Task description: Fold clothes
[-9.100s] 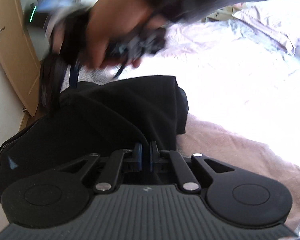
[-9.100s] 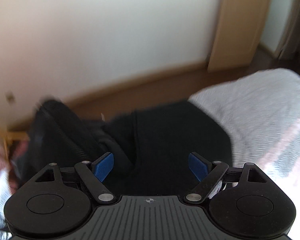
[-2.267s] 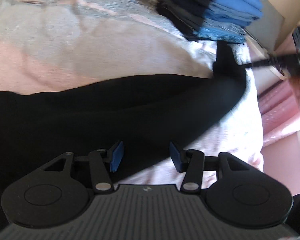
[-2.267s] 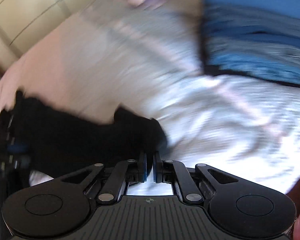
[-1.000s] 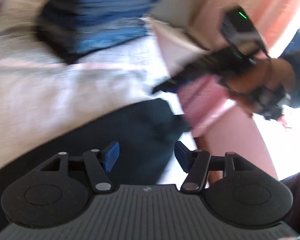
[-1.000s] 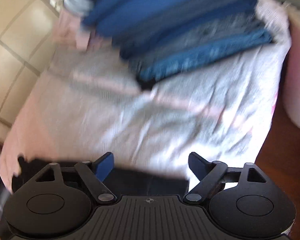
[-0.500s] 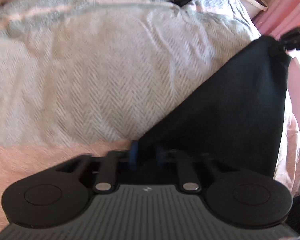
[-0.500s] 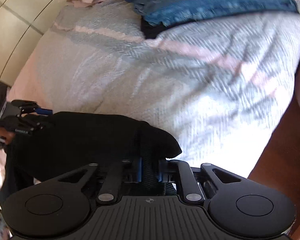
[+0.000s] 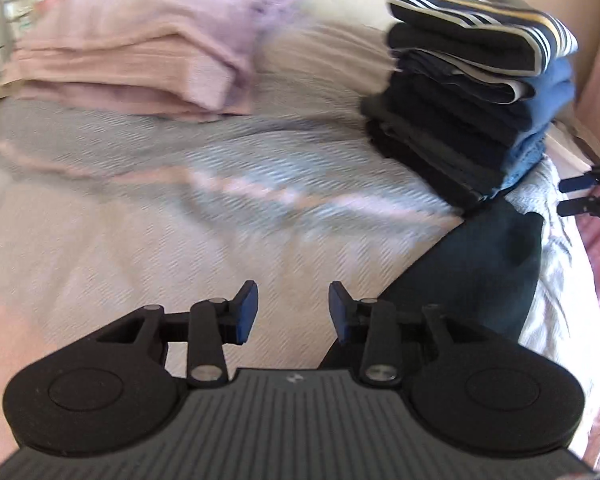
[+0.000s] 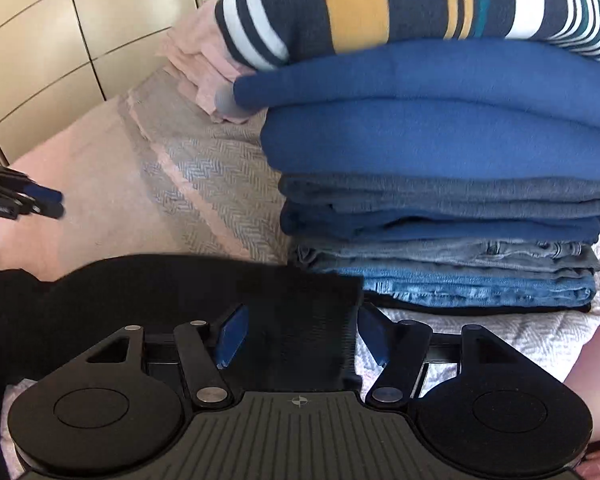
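The black garment (image 9: 480,264) lies flat on the bedspread, its far end against the foot of the stack of folded clothes (image 9: 472,92). My left gripper (image 9: 292,300) hovers over bare bedspread to the garment's left, its jaws opening with nothing between them. My right gripper (image 10: 302,328) is low over the garment's ribbed end (image 10: 312,332). Its jaws are opening; the cloth lies between the blue pads (image 10: 232,332) but they do not press on it. Each gripper shows at the edge of the other's view: the right gripper (image 9: 580,196) and the left gripper (image 10: 40,200).
The stack of folded clothes (image 10: 440,200), topped by a striped sweater (image 10: 420,4), rises right behind the garment. Folded pink blankets (image 9: 140,40) lie at the bed's far left. Wardrobe doors (image 10: 40,40) stand beyond the bed. The pale herringbone bedspread (image 9: 180,220) stretches to the left.
Half a second ago both grippers were shut on the black garment. Both have let go and their jaws have spread. The left one has pulled off to the left, over bare bedspread.
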A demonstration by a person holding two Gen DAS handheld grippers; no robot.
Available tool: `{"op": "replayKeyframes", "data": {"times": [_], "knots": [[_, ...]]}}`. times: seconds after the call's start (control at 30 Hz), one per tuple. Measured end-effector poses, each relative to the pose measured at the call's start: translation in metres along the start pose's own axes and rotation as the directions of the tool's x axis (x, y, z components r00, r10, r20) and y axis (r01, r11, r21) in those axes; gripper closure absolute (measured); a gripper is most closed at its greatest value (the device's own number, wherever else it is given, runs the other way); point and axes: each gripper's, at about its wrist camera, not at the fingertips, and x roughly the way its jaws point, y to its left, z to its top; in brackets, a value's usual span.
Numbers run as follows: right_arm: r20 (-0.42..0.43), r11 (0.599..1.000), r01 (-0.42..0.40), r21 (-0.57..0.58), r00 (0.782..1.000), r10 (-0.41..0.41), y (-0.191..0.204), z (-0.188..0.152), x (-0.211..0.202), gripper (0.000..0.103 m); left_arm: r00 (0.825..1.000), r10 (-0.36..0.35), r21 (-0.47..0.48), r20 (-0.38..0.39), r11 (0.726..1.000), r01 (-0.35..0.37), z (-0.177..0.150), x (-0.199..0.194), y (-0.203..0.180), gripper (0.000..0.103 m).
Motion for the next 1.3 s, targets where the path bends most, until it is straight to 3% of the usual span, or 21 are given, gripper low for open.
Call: {"op": "replayKeyframes", "data": {"times": [0.1, 0.23, 0.37, 0.47, 0.53, 0.67, 0.77, 0.83, 0.93, 1.0, 1.13, 1.2, 1.27, 1.3], "knots": [[-0.027, 0.999, -0.038, 0.007, 0.999, 0.038, 0.014, -0.012, -0.006, 0.038, 0.994, 0.098, -0.064, -0.038, 0.993, -0.1, -0.044, -0.049, 0.02, 0.064], [-0.125, 0.987, -0.153, 0.04, 0.98, 0.157, 0.045, -0.034, -0.008, 0.038, 0.957, 0.256, -0.201, -0.14, 0.938, -0.28, -0.127, -0.141, 0.038, 0.058], [-0.204, 0.954, -0.299, -0.006, 0.934, 0.292, 0.101, -0.05, -0.008, 0.038, 0.875, 0.39, -0.28, -0.288, 0.839, -0.466, -0.224, -0.235, 0.038, 0.051], [-0.235, 0.922, -0.384, -0.041, 0.901, 0.365, 0.155, -0.059, -0.01, 0.038, 0.809, 0.434, -0.315, -0.397, 0.763, -0.564, -0.301, -0.299, 0.029, 0.048], [-0.24, 0.902, -0.427, -0.069, 0.884, 0.401, 0.193, -0.065, -0.016, 0.038, 0.772, 0.45, -0.307, -0.45, 0.733, -0.607, -0.351, -0.335, 0.024, 0.042], [-0.242, 0.877, -0.463, -0.127, 0.872, 0.426, 0.275, -0.082, -0.029, 0.038, 0.733, 0.469, -0.251, -0.492, 0.73, -0.635, -0.446, -0.388, 0.034, 0.041], [-0.249, 0.882, -0.447, -0.15, 0.88, 0.404, 0.34, -0.105, -0.044, 0.038, 0.73, 0.458, -0.213, -0.508, 0.754, -0.621, -0.508, -0.404, 0.061, 0.041], [-0.27, 0.891, -0.428, -0.15, 0.885, 0.379, 0.384, -0.127, -0.053, 0.038, 0.728, 0.463, -0.14, -0.506, 0.788, -0.599, -0.54, -0.411, 0.075, 0.041], [-0.343, 0.873, -0.455, -0.174, 0.859, 0.38, 0.456, -0.156, -0.056, 0.038, 0.753, 0.462, -0.082, -0.469, 0.826, -0.558, -0.57, -0.418, 0.095, 0.041], [-0.385, 0.838, -0.504, -0.211, 0.83, 0.402, 0.506, -0.173, -0.06, 0.038, 0.769, 0.463, -0.095, -0.44, 0.828, -0.553, -0.585, -0.427, 0.111, 0.04], [-0.451, 0.734, -0.609, -0.3, 0.769, 0.454, 0.585, -0.198, -0.067, 0.038, 0.783, 0.496, -0.254, -0.376, 0.757, -0.602, -0.607, -0.455, 0.168, 0.038], [-0.468, 0.709, -0.626, -0.325, 0.758, 0.455, 0.609, -0.205, -0.07, 0.038, 0.777, 0.517, -0.33, -0.36, 0.709, -0.624, -0.619, -0.464, 0.2, 0.036], [-0.465, 0.706, -0.618, -0.346, 0.766, 0.443, 0.623, -0.209, -0.071, 0.038, 0.778, 0.515, -0.398, -0.36, 0.67, -0.627, -0.629, -0.465, 0.234, 0.036], [-0.463, 0.711, -0.611, -0.348, 0.772, 0.436, 0.625, -0.211, -0.071, 0.037, 0.777, 0.501, -0.406, -0.381, 0.664, -0.627, -0.633, -0.46, 0.247, 0.034]]}}
